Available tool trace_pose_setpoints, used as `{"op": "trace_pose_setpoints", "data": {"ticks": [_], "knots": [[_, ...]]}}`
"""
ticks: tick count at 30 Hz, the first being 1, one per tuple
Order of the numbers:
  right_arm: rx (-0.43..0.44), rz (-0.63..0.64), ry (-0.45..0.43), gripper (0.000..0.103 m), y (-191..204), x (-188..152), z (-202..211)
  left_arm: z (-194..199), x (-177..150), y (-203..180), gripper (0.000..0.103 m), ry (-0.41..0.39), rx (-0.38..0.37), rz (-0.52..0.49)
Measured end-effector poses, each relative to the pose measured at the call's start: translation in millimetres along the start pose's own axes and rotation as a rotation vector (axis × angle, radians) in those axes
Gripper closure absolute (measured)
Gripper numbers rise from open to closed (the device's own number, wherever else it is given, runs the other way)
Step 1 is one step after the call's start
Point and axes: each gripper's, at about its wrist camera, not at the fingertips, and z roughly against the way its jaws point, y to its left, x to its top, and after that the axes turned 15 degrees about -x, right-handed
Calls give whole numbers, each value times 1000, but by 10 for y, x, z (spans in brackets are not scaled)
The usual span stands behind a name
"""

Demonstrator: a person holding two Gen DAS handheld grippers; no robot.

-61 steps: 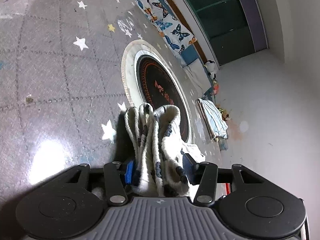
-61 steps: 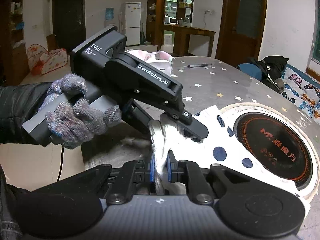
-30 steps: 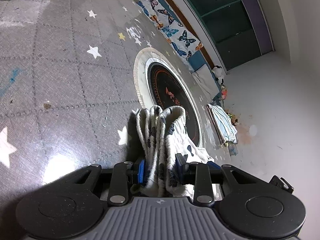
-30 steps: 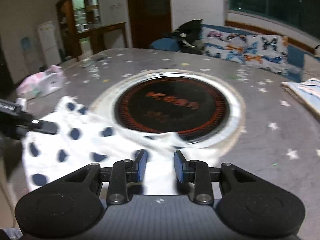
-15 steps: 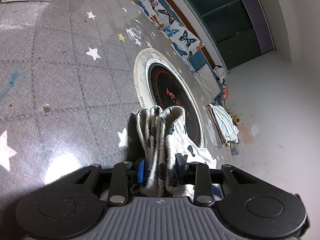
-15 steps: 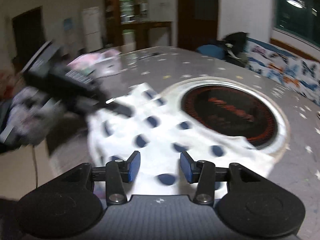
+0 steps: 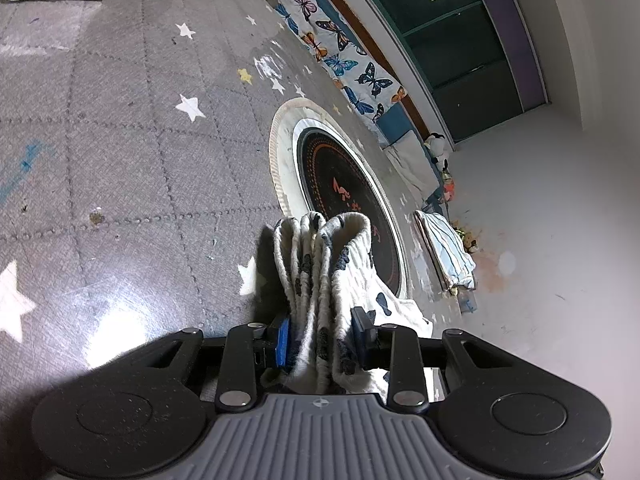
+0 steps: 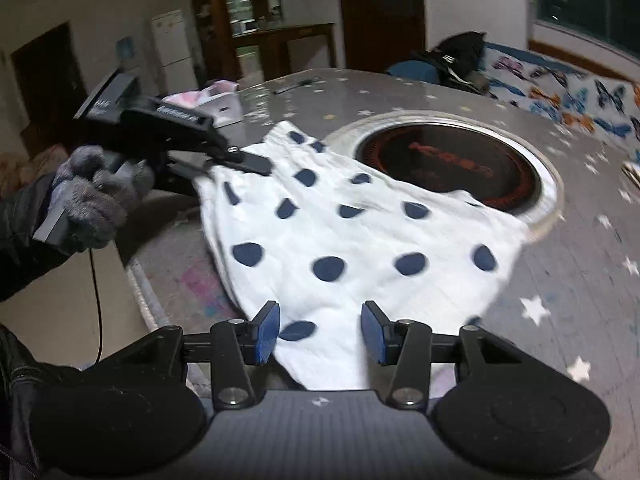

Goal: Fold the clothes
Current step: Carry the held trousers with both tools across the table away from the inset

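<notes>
Your desk (image 8: 580, 280) carries the cloth (image 8: 360, 232), spread w/ one edge over the hob (image 8: 452, 164). Your left gripper (image 7: 320, 334) has jaws clamped on a bunched corner. Your right gripper (image 8: 320, 332): jaws have just been opening, now apart, cloth's near edge btwn them, pads not touching.

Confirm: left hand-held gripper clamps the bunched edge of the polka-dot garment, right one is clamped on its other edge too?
Half right. The left hand-held gripper does clamp the bunched edge of the garment. The right hand-held gripper is open, not clamped: the right wrist view shows its jaws standing apart, having just opened, with the cloth lying flat on the table beyond them.
</notes>
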Motion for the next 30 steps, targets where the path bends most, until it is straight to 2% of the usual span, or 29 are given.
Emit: {"op": "trace_pose_setpoints", "data": {"ticks": [7,12,19,21,25,30], "knots": [[-114,-166,-30,57,-387,-1,-17,1,-3,-14,70,0,8,-6],[-204,-273,-3,57,-582,-63,-136,2,-10,-33,70,1,16,-18],[-188,-351,-28,61,-551,-120,-174,-12,-24,-112,70,9,45,-67],[-193,-373,-35,64,-537,-122,-180,-12,-32,-140,70,10,50,-82],[-179,-436,-48,87,-539,-163,-179,-10,-54,-242,70,7,54,-122],[-167,-501,-91,97,-577,-211,-94,-56,-64,-451,71,10,43,-175]]}}
